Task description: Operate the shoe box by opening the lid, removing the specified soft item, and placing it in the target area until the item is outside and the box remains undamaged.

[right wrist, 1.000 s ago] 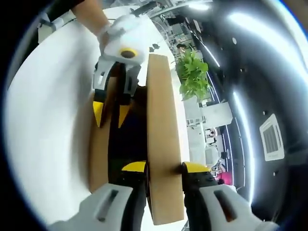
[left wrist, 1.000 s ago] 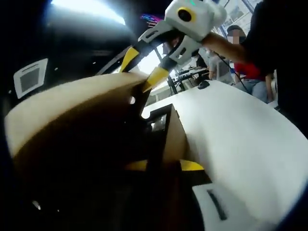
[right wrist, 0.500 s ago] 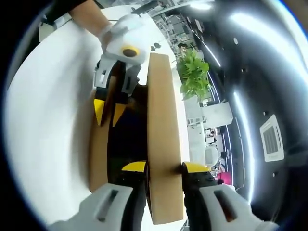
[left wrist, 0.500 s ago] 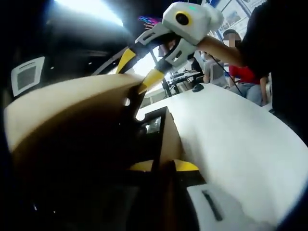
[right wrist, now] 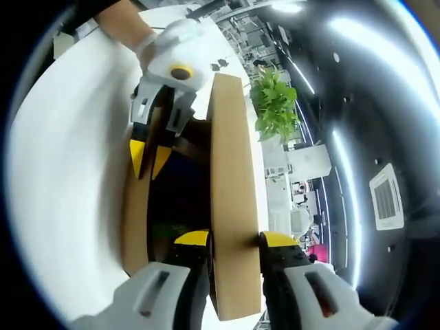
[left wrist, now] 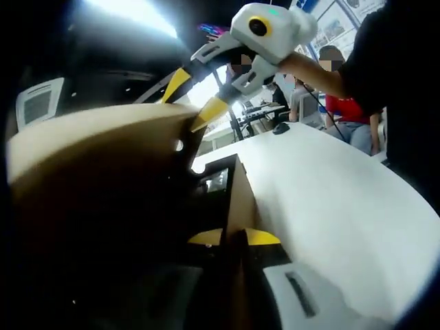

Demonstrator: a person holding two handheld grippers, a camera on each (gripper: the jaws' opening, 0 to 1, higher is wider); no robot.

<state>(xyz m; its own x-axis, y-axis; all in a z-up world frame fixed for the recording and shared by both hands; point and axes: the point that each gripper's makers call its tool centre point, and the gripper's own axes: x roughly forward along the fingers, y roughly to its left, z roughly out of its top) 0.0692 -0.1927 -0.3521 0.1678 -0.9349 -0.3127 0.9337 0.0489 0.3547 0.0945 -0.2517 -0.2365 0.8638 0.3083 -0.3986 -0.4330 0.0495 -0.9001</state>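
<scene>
1. In the left gripper view, the box (left wrist: 237, 199) wall was clamped by the left gripper (left wrist: 234, 237) on the white table (left wrist: 330, 185).
2. In the right gripper view, the raised lid (right wrist: 232, 199) was pinched by the right gripper (right wrist: 234, 239); the dark box interior was seen, the soft item not made out.

Harsh overhead glare (fisheye-warped edges)

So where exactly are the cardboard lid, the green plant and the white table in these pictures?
cardboard lid (right wrist: 234, 199), right gripper view, on its broad tan face between the jaws.
green plant (right wrist: 276, 104), right gripper view, on its leaves.
white table (left wrist: 344, 199), left gripper view, on its bare top.
</scene>
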